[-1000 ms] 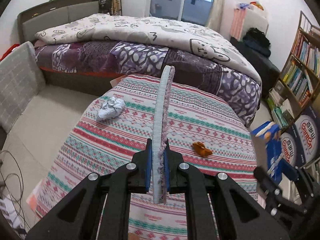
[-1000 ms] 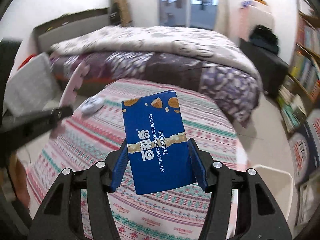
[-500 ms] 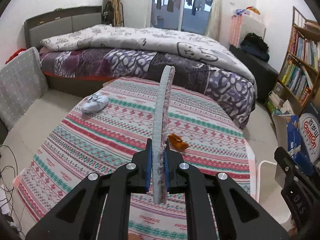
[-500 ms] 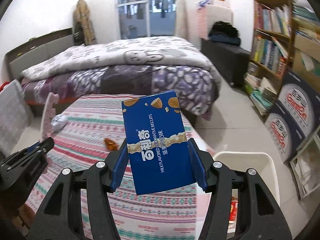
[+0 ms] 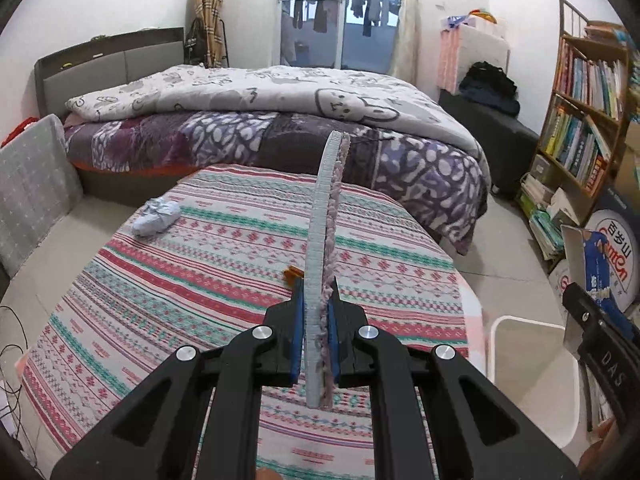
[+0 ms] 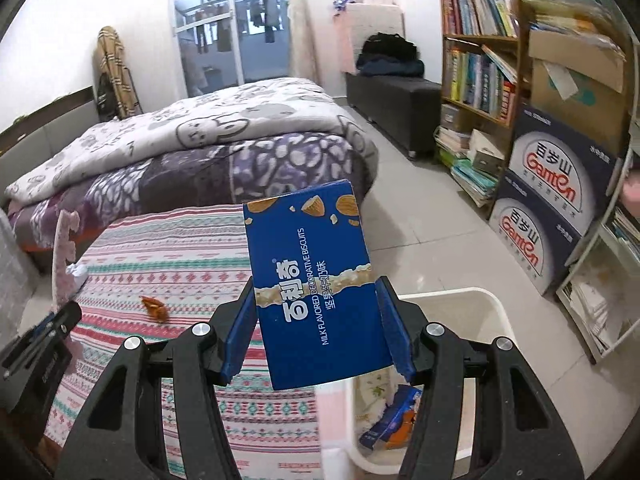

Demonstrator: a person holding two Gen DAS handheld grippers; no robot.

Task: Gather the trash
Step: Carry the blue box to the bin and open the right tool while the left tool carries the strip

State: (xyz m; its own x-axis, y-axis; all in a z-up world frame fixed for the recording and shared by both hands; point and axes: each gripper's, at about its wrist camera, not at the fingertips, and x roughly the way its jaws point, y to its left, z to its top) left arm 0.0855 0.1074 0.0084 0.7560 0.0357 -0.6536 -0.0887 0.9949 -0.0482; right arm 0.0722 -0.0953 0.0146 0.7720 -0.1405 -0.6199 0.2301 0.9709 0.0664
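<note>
My left gripper (image 5: 316,336) is shut on a thin grey and pink fuzzy strip (image 5: 325,216) that stands upright over the striped table cover (image 5: 200,280). My right gripper (image 6: 318,332) is shut on a blue biscuit box (image 6: 316,284), held partly over the near left rim of the white trash bin (image 6: 472,300). Wrappers lie in the bin. On the cover rest a crumpled white paper ball (image 5: 157,215) at the far left and an orange wrapper (image 6: 154,308), partly hidden behind the strip in the left wrist view. The right gripper with the box (image 5: 592,276) shows at that view's right edge.
A bed with purple and grey quilts (image 5: 280,120) stands beyond the table. A bookshelf (image 6: 480,60) and stacked blue cartons (image 6: 548,208) line the right wall, with a dark bench (image 6: 396,96) further back. Cables (image 5: 12,360) lie on the floor at the left.
Both grippers have swung right, toward the bin, each keeping its hold. The bin has come into view below the box, and the paper ball has slid left in the left wrist view.
</note>
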